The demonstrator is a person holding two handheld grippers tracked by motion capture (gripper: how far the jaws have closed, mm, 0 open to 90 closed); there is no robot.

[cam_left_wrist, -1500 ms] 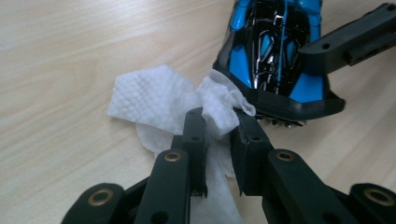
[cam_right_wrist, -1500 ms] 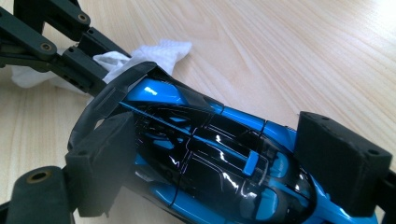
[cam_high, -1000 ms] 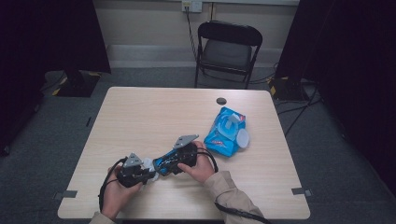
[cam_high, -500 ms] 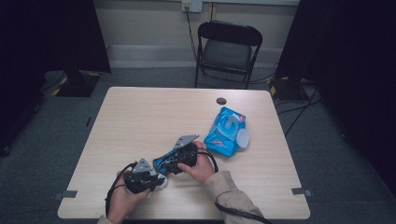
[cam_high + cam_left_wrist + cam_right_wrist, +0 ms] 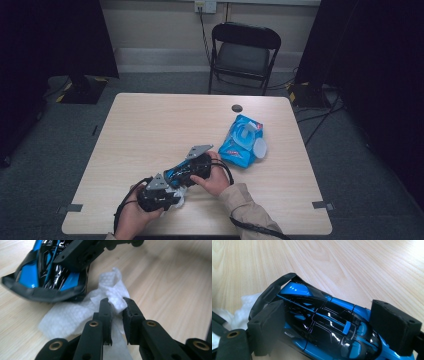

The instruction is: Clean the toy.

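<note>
A blue and black toy car (image 5: 322, 322) sits between the pads of my right gripper (image 5: 329, 320), which is shut on its sides just above the table. In the high view the right gripper (image 5: 181, 172) holds the car (image 5: 172, 174) near the table's front edge. My left gripper (image 5: 116, 302) is shut on a crumpled white wipe (image 5: 110, 293), which lies against the car's black tail (image 5: 42, 293). From above, the left gripper (image 5: 175, 194) and the wipe (image 5: 181, 196) are just below the car. A corner of the wipe (image 5: 242, 307) peeks out beside the car.
A blue wipes packet (image 5: 244, 141) with its white flap open lies to the right of the hands. A small black disc (image 5: 237, 108) sits near the table's far edge (image 5: 200, 95). A black folding chair (image 5: 244, 50) stands beyond the table.
The left hand has slid to the right along the front edge, bringing the wipe in under the car. The right hand and the car have stayed in place.
</note>
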